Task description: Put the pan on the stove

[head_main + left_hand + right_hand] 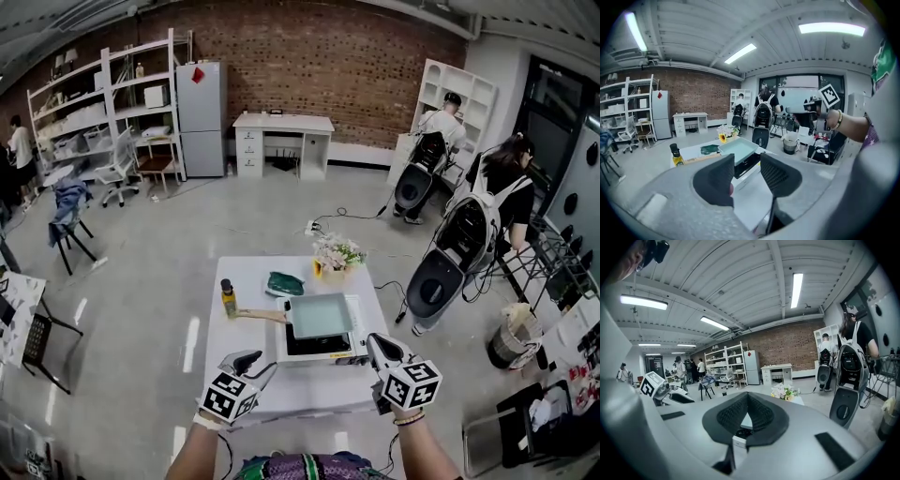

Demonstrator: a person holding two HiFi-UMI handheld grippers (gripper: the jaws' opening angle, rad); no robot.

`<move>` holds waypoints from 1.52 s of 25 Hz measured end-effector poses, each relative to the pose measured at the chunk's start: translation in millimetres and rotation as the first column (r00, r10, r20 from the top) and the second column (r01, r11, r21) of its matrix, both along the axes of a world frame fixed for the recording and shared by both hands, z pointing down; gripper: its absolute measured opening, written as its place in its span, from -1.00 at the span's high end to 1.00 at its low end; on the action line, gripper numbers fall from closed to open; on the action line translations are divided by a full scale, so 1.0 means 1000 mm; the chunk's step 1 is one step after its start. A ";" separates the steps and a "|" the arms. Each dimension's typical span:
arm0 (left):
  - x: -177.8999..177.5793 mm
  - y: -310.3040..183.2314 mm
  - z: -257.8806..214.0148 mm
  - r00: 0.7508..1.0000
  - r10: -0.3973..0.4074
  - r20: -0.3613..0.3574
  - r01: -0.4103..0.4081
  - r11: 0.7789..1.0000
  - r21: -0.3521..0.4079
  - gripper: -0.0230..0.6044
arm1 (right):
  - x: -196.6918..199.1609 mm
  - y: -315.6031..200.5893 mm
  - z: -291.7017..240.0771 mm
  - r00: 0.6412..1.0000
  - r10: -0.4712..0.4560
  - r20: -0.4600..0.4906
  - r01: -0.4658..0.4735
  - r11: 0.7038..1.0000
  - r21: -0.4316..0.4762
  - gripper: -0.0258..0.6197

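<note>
The pale teal square pan point(321, 315) with a wooden handle point(261, 315) rests on the black stove point(319, 345) at the middle of the white table point(253, 380). My left gripper point(248, 359) hovers over the table's near left part, short of the stove, open with nothing between its jaws. In the left gripper view the pan point(738, 147) lies ahead of the left gripper point(747, 176), apart from it. My right gripper point(380, 345) is at the stove's near right corner. In its own view the right gripper point(747, 397) has its tips together, holding nothing.
An oil bottle point(228, 297), a green cloth point(285, 282) and a flower pot point(337, 253) stand behind the pan. To the right of the table are two people with black-and-white machines point(450, 262), a bin point(514, 337) and floor cables. Chairs stand at the left.
</note>
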State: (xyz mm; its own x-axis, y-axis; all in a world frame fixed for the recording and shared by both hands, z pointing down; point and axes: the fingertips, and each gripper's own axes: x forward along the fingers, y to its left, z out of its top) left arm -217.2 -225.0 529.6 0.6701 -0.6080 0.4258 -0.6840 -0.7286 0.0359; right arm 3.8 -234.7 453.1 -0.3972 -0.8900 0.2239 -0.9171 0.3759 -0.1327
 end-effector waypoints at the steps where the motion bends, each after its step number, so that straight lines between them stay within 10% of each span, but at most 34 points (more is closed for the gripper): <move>1: 0.000 0.003 -0.004 1.000 -0.007 -0.002 0.007 1.000 0.005 0.35 | 0.001 0.000 -0.003 1.000 -0.006 0.000 0.006 1.000 0.006 0.92; 14: 0.030 0.001 -0.102 0.978 -0.169 -0.122 0.197 0.941 0.274 0.54 | 0.046 0.005 -0.045 1.000 -0.009 0.017 0.007 0.992 0.125 0.92; 27: 0.041 0.012 -0.143 0.944 -0.271 -0.187 0.321 0.882 0.344 0.82 | 0.067 0.019 -0.072 0.999 -0.014 0.041 0.006 0.980 0.199 0.92; 38: 0.049 0.016 -0.137 0.926 -0.301 -0.227 0.361 0.881 0.305 0.87 | 0.069 0.017 -0.068 0.999 -0.034 0.035 0.026 0.980 0.195 0.92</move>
